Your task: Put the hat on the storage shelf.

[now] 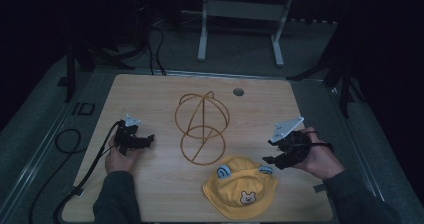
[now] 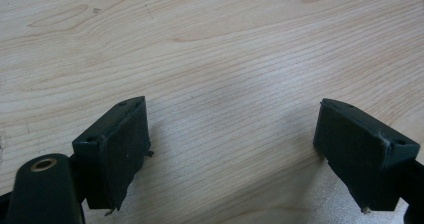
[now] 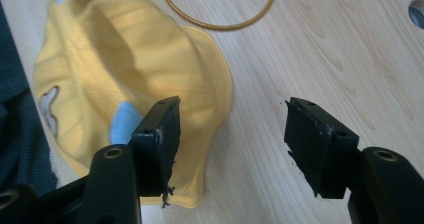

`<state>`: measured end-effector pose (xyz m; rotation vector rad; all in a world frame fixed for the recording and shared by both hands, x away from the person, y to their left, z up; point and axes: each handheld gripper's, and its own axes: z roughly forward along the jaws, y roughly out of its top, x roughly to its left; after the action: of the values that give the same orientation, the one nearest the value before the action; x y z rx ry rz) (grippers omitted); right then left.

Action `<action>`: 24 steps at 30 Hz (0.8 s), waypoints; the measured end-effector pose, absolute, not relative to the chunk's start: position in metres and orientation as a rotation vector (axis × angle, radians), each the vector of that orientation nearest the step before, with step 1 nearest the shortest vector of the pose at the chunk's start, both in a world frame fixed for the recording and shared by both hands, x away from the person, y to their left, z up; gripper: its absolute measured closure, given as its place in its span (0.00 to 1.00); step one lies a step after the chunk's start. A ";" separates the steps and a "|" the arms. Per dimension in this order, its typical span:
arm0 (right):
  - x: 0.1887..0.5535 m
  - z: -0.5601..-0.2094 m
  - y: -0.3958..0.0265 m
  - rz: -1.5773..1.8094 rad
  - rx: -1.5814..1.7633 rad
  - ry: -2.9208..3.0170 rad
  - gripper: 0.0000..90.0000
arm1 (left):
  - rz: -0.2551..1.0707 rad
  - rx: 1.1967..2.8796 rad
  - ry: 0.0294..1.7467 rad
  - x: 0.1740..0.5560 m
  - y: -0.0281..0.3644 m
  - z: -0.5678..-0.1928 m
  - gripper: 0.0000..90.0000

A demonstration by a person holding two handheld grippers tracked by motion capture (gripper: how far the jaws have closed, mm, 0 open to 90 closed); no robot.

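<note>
- Left gripper (image 1: pixel 145 140) at about 9 o'clock on the table (image 1: pixel 150 91), resting low on the bare wood; jaws spread wide in the left gripper view, pads (image 2: pixel 122 154) empty, only wood grain between them.
- Well apart from the hat; no part in the work at this moment, by the look of it.
- Wire stand (image 1: pixel 202 126) at the centre of the table: a ring base lying flat, with looped hoops rising behind it toward 12 o'clock. Bare, nothing hung or set on it.
- Yellow hat (image 1: pixel 240 186) at about 6 o'clock, just beside the ring base of the stand, lying flat on the wood with the bear face toward the near edge and two blue ears on top.
- Right gripper (image 1: pixel 267 151) at about 4 o'clock, just beside the hat's right edge; jaws parted and holding nothing. In the right gripper view, one pad (image 3: pixel 167 134) over the yellow brim, the other over bare wood, neither pressing on the cloth.
- Likely aim: hat onto the stand. Judged from the layout, barely begun: no grip on the hat, hat not lifted, stand unloaded. Left to do: close on the brim, lift, carry toward 12 o'clock, settle over the hoops.
</note>
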<state>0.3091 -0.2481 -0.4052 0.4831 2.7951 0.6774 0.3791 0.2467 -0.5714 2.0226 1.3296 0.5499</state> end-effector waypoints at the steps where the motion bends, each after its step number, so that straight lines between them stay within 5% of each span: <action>1: 0.308 -0.404 -0.246 0.677 0.478 2.798 0.43 | 0.550 2.023 1.330 0.379 0.247 -0.571 0.16; 24: 0.290 -0.395 -0.214 0.677 0.321 2.889 0.30 | 0.549 2.025 1.327 0.379 0.247 -0.571 0.16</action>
<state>0.2896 -0.2137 -0.3948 0.3213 2.8892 0.6769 0.3790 0.2467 -0.5713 2.0247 1.3272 0.5491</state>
